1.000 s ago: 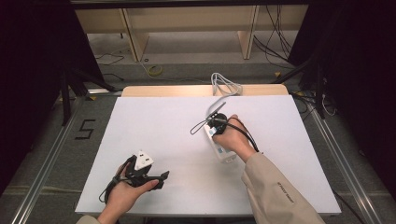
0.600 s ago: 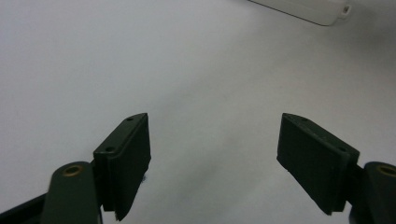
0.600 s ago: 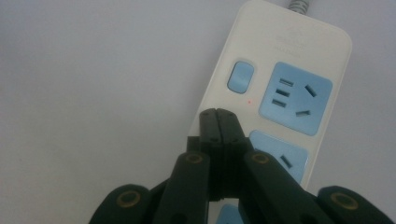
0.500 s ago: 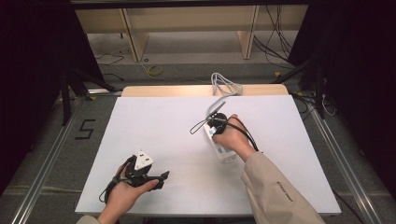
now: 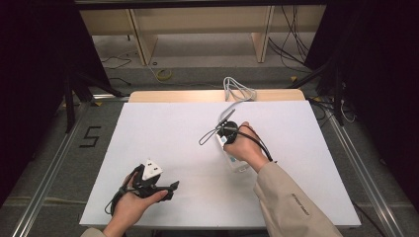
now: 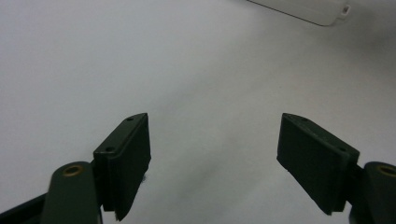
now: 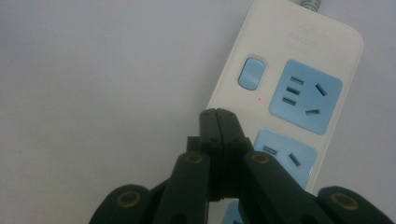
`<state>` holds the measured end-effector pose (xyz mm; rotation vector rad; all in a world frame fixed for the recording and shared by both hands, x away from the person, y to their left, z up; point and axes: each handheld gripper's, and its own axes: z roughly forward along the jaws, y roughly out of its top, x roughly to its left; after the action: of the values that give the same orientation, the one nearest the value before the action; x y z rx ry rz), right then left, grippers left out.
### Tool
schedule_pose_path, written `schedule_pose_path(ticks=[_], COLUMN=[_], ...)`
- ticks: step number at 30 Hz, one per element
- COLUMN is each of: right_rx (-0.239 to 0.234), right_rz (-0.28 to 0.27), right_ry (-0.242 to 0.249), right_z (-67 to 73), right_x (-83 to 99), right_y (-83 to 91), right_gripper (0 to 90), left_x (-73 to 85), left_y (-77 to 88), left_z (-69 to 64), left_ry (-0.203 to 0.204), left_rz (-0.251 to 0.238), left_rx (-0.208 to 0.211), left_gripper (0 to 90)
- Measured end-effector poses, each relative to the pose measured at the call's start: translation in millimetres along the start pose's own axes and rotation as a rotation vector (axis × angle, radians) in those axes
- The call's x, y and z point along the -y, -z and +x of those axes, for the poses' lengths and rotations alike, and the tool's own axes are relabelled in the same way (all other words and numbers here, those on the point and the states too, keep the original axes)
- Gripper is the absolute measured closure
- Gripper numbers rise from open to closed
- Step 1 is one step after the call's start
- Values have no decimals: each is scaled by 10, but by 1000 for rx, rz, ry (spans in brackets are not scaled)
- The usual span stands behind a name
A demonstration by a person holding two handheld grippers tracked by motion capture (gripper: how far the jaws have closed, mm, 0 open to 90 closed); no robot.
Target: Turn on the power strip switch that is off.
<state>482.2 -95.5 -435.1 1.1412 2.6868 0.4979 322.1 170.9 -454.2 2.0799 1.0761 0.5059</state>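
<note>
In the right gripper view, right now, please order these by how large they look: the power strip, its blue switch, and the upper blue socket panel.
1. power strip, the largest, though partly cut off by the frame.
2. upper blue socket panel.
3. blue switch, the smallest.

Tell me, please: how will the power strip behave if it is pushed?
The power strip lies flat and long, so it will probably slide, not roll or tip. Its smooth case looks stiff. The cord looks floppy and may drag.
</note>
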Motion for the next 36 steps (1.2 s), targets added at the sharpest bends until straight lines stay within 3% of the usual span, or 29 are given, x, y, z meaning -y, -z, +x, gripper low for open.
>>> schedule_pose_path(ticks=[14, 36], right_rx=[-62, -48], right_rz=[-38, -88], right_ry=[-51, -23], right_z=[-94, -65], right_x=[51, 85], right_y=[-2, 25], right_gripper=[900, 900], left_x=[0, 1], left_y=[1, 1], left_z=[9, 15], left_ry=[1, -1], left_rz=[2, 4], left_rx=[1, 3], left_gripper=[255, 255])
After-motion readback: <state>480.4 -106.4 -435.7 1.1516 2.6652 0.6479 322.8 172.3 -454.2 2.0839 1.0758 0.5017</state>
